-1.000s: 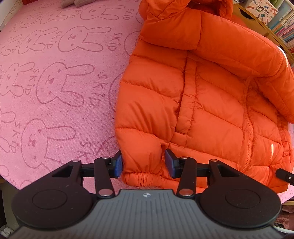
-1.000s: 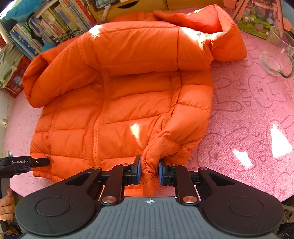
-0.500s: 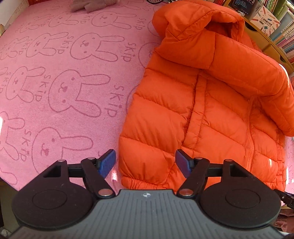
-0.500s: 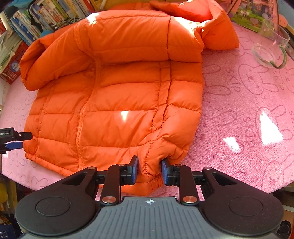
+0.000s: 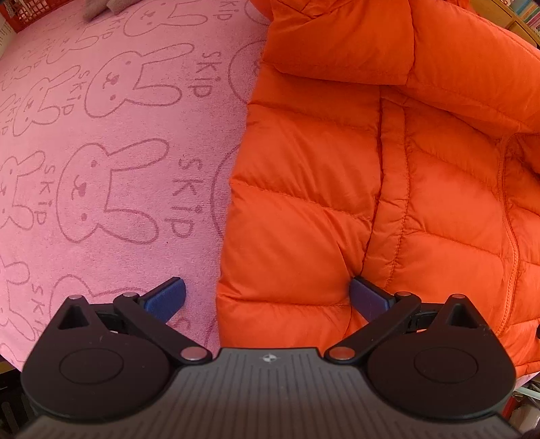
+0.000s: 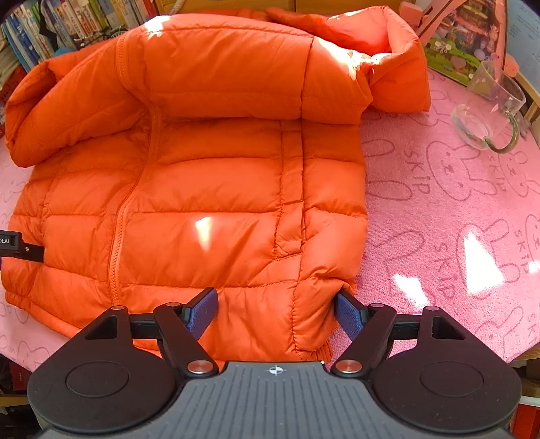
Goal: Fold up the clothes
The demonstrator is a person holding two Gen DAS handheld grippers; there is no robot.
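An orange puffer jacket (image 6: 209,189) with a hood lies flat on a pink bunny-print cloth (image 6: 449,209), both sleeves folded over its body. My right gripper (image 6: 276,312) stands open at the jacket's near hem, its blue pads either side of the right sleeve cuff (image 6: 310,337), gripping nothing. The left wrist view shows the jacket (image 5: 388,169) filling the right half. There my left gripper (image 5: 268,299) is wide open astride the left sleeve's lower end (image 5: 287,304), not clamping it. The other gripper's black tip (image 6: 20,248) peeks in at the right view's left edge.
A clear glass jug (image 6: 489,111) stands on the cloth at the far right. Bookshelves (image 6: 44,30) line the back left, a picture book (image 6: 459,40) lies at the back right. Bare pink cloth (image 5: 101,152) spreads left of the jacket. A grey item (image 5: 108,5) lies at the far edge.
Both grippers have opened and let go of the sleeve cuffs they pinched a second ago. The sleeves now lie flat on the jacket, and both cameras sit closer to it.
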